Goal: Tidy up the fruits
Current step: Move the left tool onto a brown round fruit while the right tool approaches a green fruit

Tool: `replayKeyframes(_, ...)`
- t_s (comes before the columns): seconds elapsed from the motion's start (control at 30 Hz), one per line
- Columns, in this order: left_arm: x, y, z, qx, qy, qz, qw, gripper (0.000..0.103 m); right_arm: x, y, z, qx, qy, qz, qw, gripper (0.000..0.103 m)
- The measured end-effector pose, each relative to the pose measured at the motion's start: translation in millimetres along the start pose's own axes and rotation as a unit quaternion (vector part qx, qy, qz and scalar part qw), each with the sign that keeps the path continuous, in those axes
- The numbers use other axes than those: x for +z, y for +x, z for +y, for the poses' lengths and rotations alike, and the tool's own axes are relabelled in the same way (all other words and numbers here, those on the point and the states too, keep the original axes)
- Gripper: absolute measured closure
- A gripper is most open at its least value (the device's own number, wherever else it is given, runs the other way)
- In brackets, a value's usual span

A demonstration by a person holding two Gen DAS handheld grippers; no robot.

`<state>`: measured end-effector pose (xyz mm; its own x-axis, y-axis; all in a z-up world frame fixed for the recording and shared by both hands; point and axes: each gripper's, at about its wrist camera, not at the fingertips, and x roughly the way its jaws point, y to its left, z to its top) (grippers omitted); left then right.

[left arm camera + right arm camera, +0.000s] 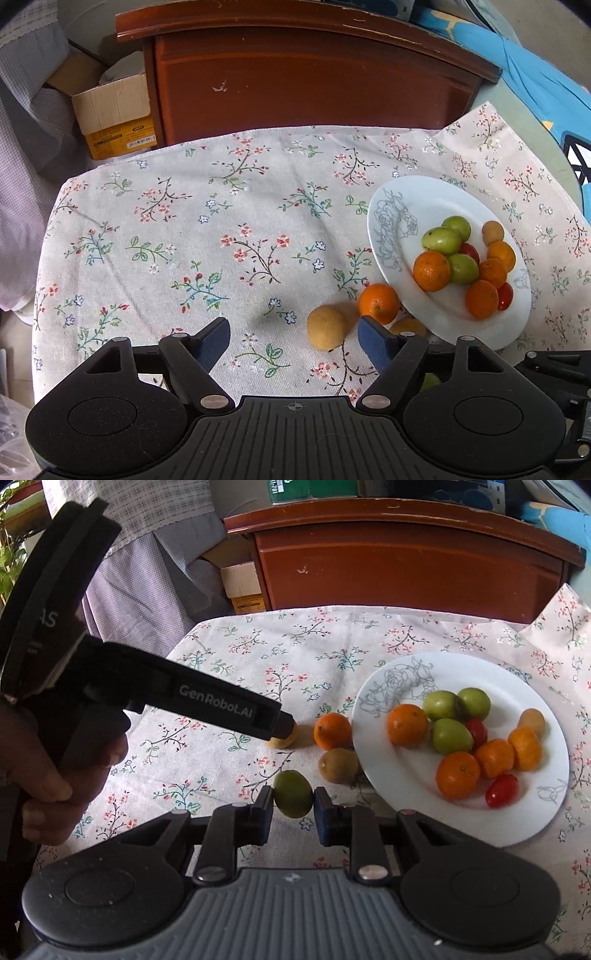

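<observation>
A white plate (391, 236) at the right holds several oranges, green fruits and cherry tomatoes; it also shows in the right wrist view (417, 812). On the cloth beside it lie a tan fruit (327, 326), an orange (378, 302) and a brownish kiwi (338, 765). My left gripper (293, 341) is open, low over the cloth, with the tan fruit between its fingers near the right one. My right gripper (293, 812) is shut on a green fruit (293, 793), held just above the cloth left of the plate.
The table has a floral cloth (184, 240). A dark wooden cabinet (306, 81) stands behind it, with a cardboard box (114, 114) at its left. Blue fabric (535, 85) lies at the far right. The left gripper's body (207, 705) reaches in from the left.
</observation>
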<state>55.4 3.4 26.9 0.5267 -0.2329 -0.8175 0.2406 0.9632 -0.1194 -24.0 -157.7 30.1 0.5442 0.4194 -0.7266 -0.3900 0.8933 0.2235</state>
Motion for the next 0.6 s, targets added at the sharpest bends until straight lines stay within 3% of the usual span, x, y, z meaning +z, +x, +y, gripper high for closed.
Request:
replayKeyframes(0.27, -4, 11, -12, -0.005, 0.037, 0.004, 0.9993, 0.056, -4, -7, -19, -0.009, 0.048, 0.006, 0.999, 0.080)
replayKeyframes(0.43, -8, 13, -21, -0.006, 0.068, -0.007, 0.9976, 0.062, -2, -9, -26, -0.007, 0.071, 0.005, 0.997, 0.079)
replayKeyframes(0.6, -10, 14, -27, -0.010, 0.088, -0.011, 0.9960, 0.076, 1, -9, -27, -0.003, 0.079, -0.001, 0.997, 0.079)
